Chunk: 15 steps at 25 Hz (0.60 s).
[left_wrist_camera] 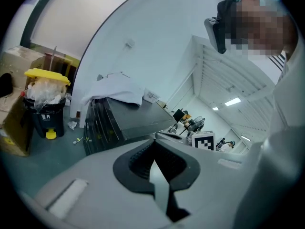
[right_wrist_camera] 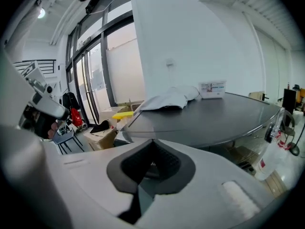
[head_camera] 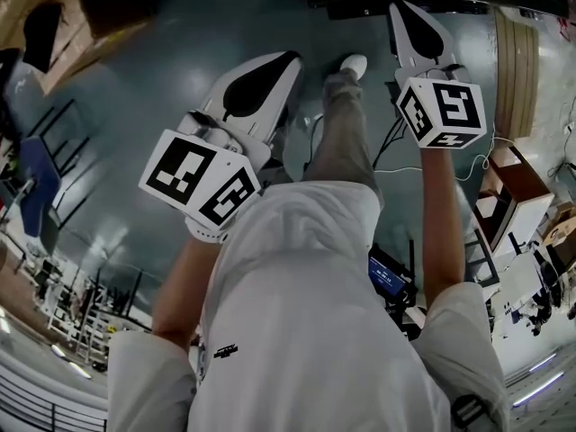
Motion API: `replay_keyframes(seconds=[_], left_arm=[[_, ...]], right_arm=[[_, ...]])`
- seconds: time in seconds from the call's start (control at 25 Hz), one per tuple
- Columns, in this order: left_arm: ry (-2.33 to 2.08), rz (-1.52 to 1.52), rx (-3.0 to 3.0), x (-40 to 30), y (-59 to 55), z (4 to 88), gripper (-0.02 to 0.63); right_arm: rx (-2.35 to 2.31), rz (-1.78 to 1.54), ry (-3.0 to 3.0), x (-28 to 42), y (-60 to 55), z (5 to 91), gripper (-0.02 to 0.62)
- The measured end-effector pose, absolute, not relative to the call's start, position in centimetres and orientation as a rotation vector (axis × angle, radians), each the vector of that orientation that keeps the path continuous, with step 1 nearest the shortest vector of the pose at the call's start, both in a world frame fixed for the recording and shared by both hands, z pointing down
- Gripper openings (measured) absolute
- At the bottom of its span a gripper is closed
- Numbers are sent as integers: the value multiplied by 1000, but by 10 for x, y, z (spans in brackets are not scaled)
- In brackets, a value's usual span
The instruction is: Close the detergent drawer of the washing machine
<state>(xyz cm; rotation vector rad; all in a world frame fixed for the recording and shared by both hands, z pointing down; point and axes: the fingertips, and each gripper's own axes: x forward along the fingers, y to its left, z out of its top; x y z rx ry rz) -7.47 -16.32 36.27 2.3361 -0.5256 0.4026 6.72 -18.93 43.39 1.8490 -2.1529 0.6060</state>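
Both closed and empty, my left gripper faces a bin near the table, my right gripper the cloth on it, while the head view shows my legs.

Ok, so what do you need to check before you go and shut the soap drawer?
1. Left gripper empty: ok, its jaws are together with nothing between them.
2. Right gripper empty: ok, its jaws are together with nothing between them.
3. Drawer in sight: not ok, no view shows it.
4. Grippers close to the drawer: not ok, the head view shows both held up over the floor.
5. Whether the grey top under the white cloth is the washing machine: cannot tell.
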Motion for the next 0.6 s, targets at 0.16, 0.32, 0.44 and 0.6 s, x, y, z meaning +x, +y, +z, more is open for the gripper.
replay_keyframes(seconds=[0.16,0.32,0.44,0.6], left_arm=[[-522,364,2348,-86,-163,350,15],[-527,314,2377,-92,-161,332,15],[-532,270,2395,-98,-160,317,15],[-545,212,2414,-113,-164,304,15]], right_arm=[[1890,569,-2134,66,-183,403,-6],[1883,530,-2130,58,-168,373,-5],[1884,492,-2132,49,-159,348,-5],[1915,414,-2137,38,-150,314,-5]])
